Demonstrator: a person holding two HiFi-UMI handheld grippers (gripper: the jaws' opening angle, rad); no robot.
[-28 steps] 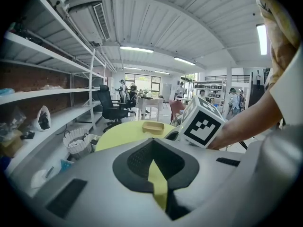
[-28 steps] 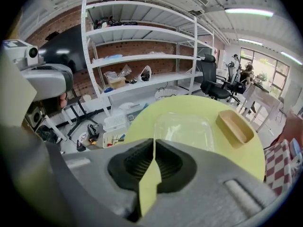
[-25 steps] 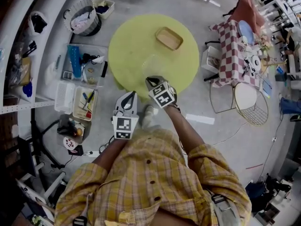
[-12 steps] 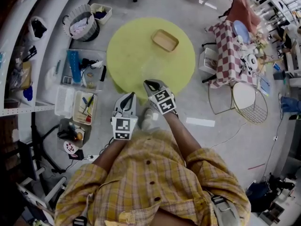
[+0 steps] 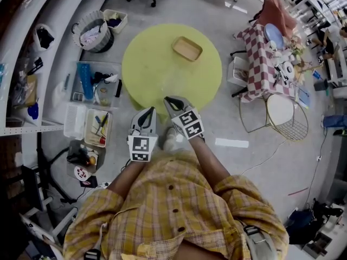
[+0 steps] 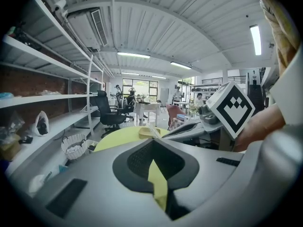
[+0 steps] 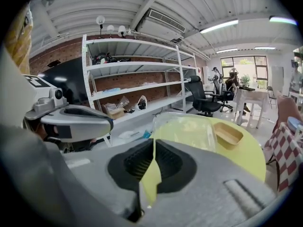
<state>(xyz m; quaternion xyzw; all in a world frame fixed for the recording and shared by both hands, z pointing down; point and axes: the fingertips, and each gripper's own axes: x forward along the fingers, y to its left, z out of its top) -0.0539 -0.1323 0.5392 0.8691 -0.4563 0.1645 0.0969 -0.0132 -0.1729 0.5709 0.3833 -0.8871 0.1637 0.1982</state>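
you are holding the left gripper (image 5: 146,115) and right gripper (image 5: 172,102) shut tight, with nothing in them. both are hanging by the near edge of the yellow table (image 5: 146,64). the clear tray (image 7: 187,129) is sitting just past the right one.

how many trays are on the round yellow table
2. A tan tray sits toward the far side of the round yellow table; a clear plastic tray sits on its near side. None seems hidden.

The right gripper (image 7: 152,148), jaws together, faces a clear tray (image 7: 185,129)
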